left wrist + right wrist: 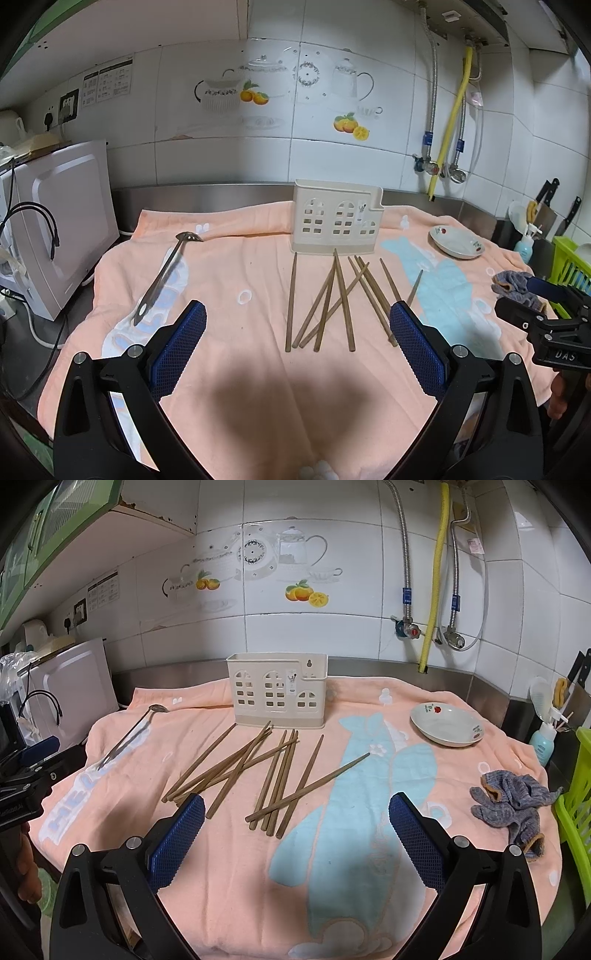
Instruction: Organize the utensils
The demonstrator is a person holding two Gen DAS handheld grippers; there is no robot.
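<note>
Left wrist view: your left gripper (297, 325) and right gripper (295, 812) have jaws spread, empty, above chopsticks (273, 775) scattered before the holder (277, 694) on the towel (332, 886).

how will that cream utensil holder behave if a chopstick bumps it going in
The utensil holder looks like thin plastic with window cut-outs, so it is probably light and may slide on the towel. It stands tall on a narrow base, so a push near the rim could tip it. The soft, wrinkled towel under it likely adds wobble.
</note>
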